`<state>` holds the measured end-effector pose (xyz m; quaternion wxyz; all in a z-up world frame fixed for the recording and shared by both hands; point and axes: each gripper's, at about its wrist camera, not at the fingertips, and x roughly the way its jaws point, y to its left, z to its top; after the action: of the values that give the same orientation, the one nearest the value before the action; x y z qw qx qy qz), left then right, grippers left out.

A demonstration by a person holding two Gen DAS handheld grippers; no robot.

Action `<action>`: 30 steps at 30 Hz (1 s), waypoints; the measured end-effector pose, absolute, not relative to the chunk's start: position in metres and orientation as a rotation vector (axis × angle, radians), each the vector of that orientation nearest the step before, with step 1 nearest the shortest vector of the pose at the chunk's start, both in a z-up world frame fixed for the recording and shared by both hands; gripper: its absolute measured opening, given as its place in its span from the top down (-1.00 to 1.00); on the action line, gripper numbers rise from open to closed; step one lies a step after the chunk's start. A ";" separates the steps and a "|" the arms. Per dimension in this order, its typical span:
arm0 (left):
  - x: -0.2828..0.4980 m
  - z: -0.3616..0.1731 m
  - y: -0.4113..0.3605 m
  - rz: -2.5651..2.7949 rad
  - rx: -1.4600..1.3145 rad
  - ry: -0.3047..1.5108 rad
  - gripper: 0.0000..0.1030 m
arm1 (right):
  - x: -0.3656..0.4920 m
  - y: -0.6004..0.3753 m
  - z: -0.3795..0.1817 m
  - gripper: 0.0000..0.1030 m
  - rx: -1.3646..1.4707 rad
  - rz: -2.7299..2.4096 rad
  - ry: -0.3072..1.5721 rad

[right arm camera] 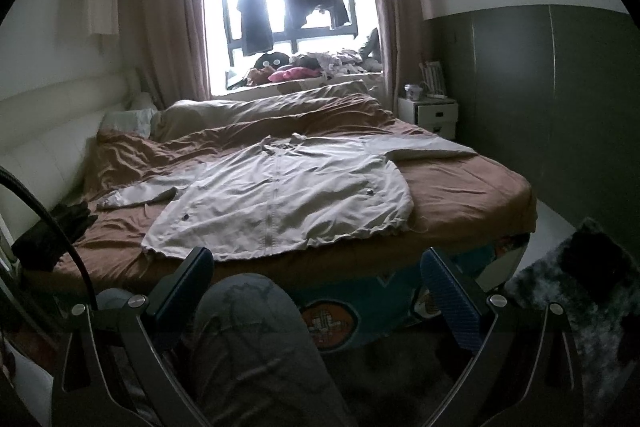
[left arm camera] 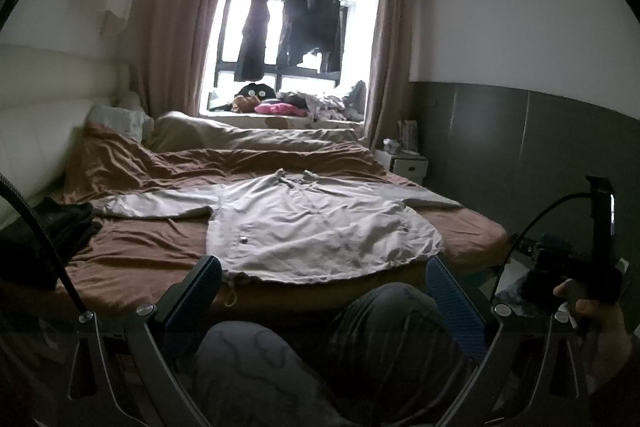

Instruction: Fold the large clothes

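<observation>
While held short of the bed, left gripper sat with fingers spread wide, pinching nothing, knees visible between them. Dark clothes piled at far left of the brown sheet. Light grey jacket lay flat, front up, zip closed, hem at the near bed edge, collar toward the window. Left sleeve stretched out flat toward the dark pile; right sleeve stretched out toward the far edge of the bed. Rumpled duvet bunched behind the jacket, pillows by the headboard. Dark garments hung on a rail across the window, soft clutter on the sill. White nightstand at right by the grey wall. Right gripper also spread wide, empty, well apart from the jacket, one knee between its fingers. Right hand seen gripping its handle in left view. Fuzzy dark rug at far right on the floor.
</observation>
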<state>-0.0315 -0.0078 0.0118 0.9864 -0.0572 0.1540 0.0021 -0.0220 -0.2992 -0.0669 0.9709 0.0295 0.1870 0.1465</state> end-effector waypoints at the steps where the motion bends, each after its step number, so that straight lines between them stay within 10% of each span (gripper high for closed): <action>1: -0.032 0.012 -0.008 0.004 -0.115 0.310 -0.99 | -0.022 -0.299 -0.067 -1.00 0.060 0.294 0.378; 30: -0.025 0.005 -0.004 -0.009 -0.104 0.313 -0.99 | -0.017 -0.307 -0.069 -1.00 0.103 0.267 0.368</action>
<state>-0.0251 -0.0043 0.0055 0.9864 -0.0517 0.1560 -0.0045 -0.0170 -0.3070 -0.0689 0.9730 0.0509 0.1825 0.1321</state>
